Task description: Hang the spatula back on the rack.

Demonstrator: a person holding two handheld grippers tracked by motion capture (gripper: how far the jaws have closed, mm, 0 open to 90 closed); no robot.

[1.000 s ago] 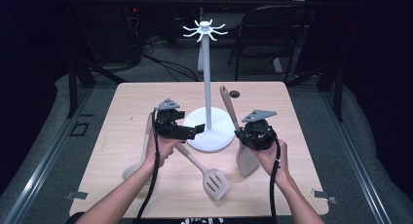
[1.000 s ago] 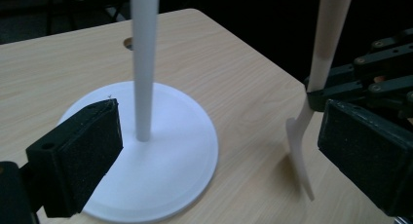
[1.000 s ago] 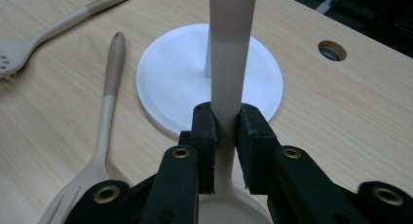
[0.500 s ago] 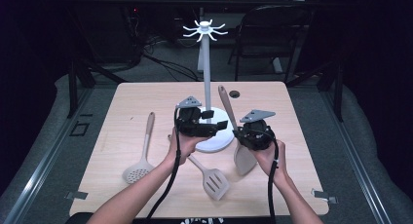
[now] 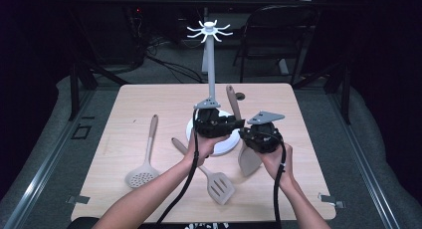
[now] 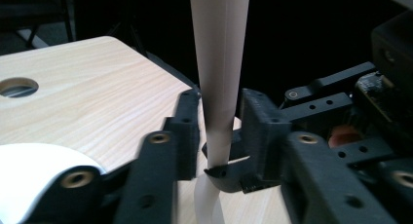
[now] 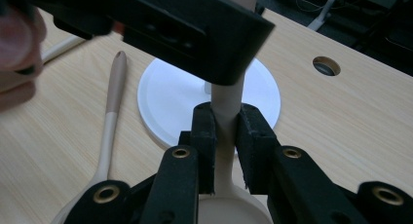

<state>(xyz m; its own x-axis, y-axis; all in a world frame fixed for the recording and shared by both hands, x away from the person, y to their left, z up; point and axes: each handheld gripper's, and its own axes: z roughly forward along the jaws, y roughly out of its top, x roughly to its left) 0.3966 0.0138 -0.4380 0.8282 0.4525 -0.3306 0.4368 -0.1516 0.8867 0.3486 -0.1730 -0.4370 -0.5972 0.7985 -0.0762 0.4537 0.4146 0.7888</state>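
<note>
Risk: we have two grips on one spatula (image 5: 247, 157), so any uneven pull twists the handle (image 6: 219, 78) out of a jaw and knocks the white stand (image 5: 211, 74).

Right gripper (image 7: 225, 136) is clamped on the neck, centre frame. Left gripper (image 6: 219, 136) jaws have just been closing around the handle just above it; contact unclear.

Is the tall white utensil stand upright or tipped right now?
Upright. In the high view the tall white utensil stand has its pole vertical, its round base flat on the light wooden table.
</note>
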